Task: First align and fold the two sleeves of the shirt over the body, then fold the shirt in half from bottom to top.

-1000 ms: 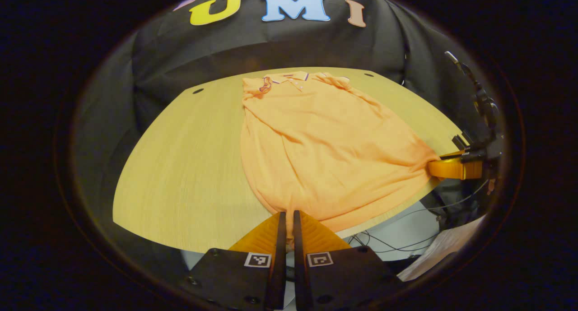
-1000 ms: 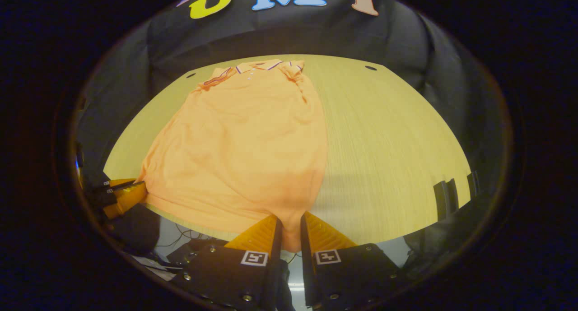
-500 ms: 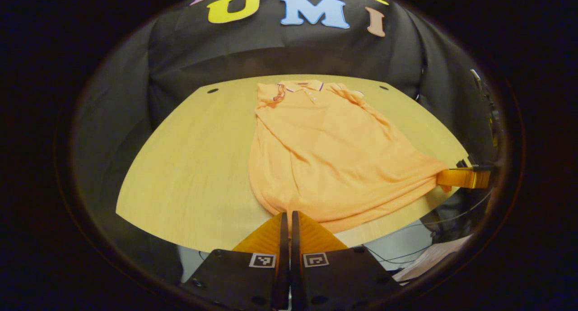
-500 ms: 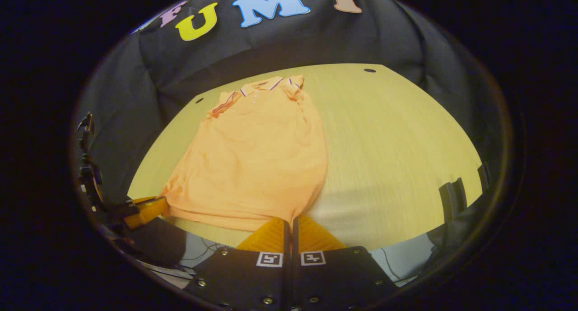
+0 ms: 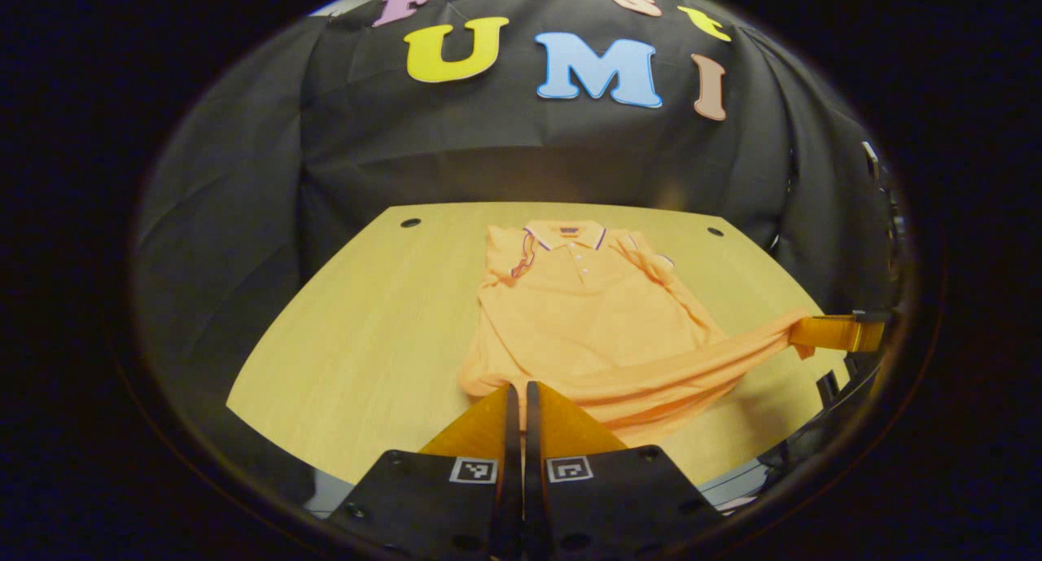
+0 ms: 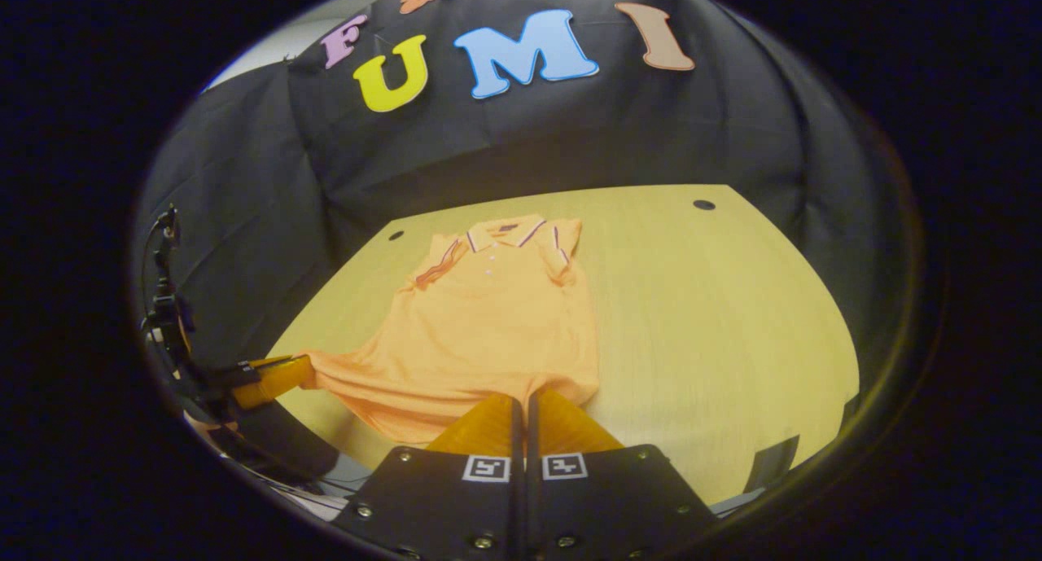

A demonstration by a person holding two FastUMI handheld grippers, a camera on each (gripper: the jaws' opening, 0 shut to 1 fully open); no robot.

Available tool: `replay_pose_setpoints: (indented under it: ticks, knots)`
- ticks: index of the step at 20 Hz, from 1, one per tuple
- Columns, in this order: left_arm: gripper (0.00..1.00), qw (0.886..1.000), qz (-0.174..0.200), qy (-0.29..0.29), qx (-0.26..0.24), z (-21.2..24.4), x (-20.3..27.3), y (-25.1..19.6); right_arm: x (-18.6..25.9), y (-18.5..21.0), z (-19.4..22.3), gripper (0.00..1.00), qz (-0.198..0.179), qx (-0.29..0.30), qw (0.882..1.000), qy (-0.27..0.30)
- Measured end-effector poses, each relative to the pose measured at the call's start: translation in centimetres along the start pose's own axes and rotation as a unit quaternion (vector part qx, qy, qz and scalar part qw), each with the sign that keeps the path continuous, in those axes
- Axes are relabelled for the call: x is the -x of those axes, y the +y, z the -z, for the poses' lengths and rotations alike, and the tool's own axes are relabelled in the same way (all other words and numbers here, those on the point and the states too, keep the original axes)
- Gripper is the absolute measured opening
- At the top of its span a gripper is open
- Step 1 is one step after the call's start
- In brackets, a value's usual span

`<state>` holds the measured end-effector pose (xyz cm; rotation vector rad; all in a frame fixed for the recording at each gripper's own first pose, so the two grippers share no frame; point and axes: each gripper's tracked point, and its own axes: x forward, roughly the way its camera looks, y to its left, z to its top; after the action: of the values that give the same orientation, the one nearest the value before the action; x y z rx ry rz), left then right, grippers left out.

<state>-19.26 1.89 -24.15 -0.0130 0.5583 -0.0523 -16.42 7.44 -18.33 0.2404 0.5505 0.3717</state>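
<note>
over the table (image 5: 350,341), both grippers (image 5: 516,390) (image 6: 521,400) pinch the shirt (image 5: 586,317) hem; pinched cloth hidden between fingers.

In the left gripper view we find the shirt (image 5: 586,317) on the table (image 5: 358,357) at frame centre, our left gripper (image 5: 516,398) at its lower hem, right gripper (image 5: 830,333) at middle right.

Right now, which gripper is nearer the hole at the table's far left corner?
Left. The left gripper holds the shirt hem nearer that hole; the right gripper holds the hem farther to the right.
</note>
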Motion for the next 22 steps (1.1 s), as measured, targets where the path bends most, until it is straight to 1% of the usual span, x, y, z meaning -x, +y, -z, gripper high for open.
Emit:
replay_pose_setpoints:
  ticks: [4, 7, 8, 11, 13, 16, 18, 19, 21, 22]
  knots:
    - [0.08, 1.000, 0.008, -0.017, 0.000, -4.0, -2.8, 0.4, -2.0, -0.2, -4.9, 0.00, 0.007, 0.013, 1.000, -0.025]
    - [0.09, 0.999, 0.016, -0.032, 0.002, -7.7, -4.9, 0.9, -4.1, -0.1, -8.6, 0.00, 0.014, 0.005, 0.999, -0.041]
    - [0.08, 0.999, 0.018, -0.036, 0.001, -8.9, -5.8, 1.2, -3.7, 0.7, -9.7, 0.00, 0.017, 0.003, 0.999, -0.046]
    - [0.08, 0.998, 0.029, -0.053, -0.003, -12.8, -8.4, 1.6, -5.8, 0.6, -13.1, 0.00, 0.028, 0.003, 0.998, -0.060]
    - [0.09, 0.997, 0.037, -0.063, -0.006, -15.3, -10.4, 1.8, -7.4, 0.3, -14.9, 0.00, 0.036, 0.004, 0.997, -0.064]
    - [0.08, 0.996, 0.047, -0.077, -0.015, -18.6, -13.8, 2.5, -9.7, 0.0, -17.1, 0.00, 0.045, -0.001, 0.997, -0.061]
    - [0.08, 0.995, 0.052, -0.084, -0.024, -20.4, -15.9, 2.8, -11.2, -0.2, -18.7, 0.00, 0.051, -0.003, 0.997, -0.062]
    - [0.08, 0.994, 0.056, -0.086, -0.028, -21.1, -16.9, 2.9, -13.0, -1.1, -18.9, 0.00, 0.057, -0.001, 0.996, -0.062]
    - [0.08, 0.993, 0.063, -0.092, -0.036, -22.6, -19.0, 2.9, -14.8, -1.4, -20.4, 0.00, 0.068, 0.001, 0.996, -0.064]
    - [0.08, 0.992, 0.066, -0.095, -0.040, -23.2, -20.0, 2.9, -14.5, -0.8, -21.4, 0.00, 0.075, 0.001, 0.995, -0.065]
